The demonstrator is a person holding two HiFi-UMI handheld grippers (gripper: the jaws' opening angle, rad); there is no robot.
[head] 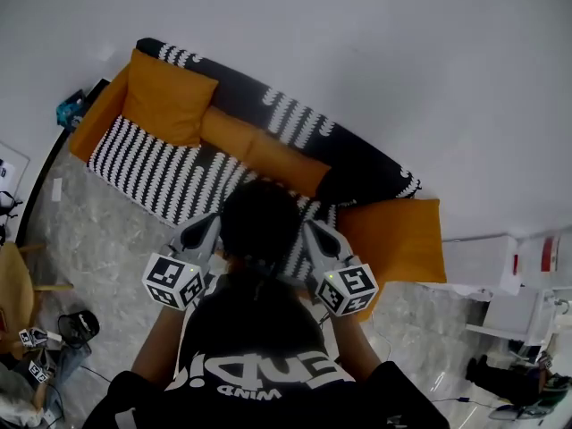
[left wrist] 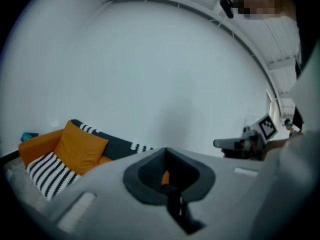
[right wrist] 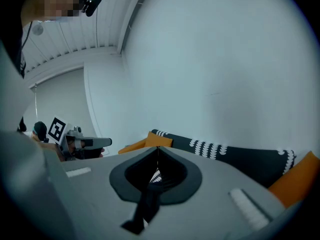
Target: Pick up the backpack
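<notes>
Both grippers are held up at head height on either side of the person's dark hair. My left gripper point(head: 211, 222) point(left wrist: 167, 180) is shut, and a black strap point(left wrist: 176, 210) runs down out of its jaws. In the same way my right gripper point(head: 312, 231) point(right wrist: 157, 173) is shut on a black strap point(right wrist: 146, 205). Each gripper also shows in the other's view, the right one point(left wrist: 239, 143) and the left one point(right wrist: 86, 143). Below the head lies black cloth with white letters point(head: 255, 356). I cannot tell the backpack's body apart from it.
A black-and-white striped sofa point(head: 174, 175) stands against the white wall ahead, with orange cushions at its left point(head: 166, 97) and right point(head: 399, 240). White cabinets point(head: 500, 271) are at the right. A wooden chair point(head: 12, 295) and dark items on the floor point(head: 79, 325) are at the left.
</notes>
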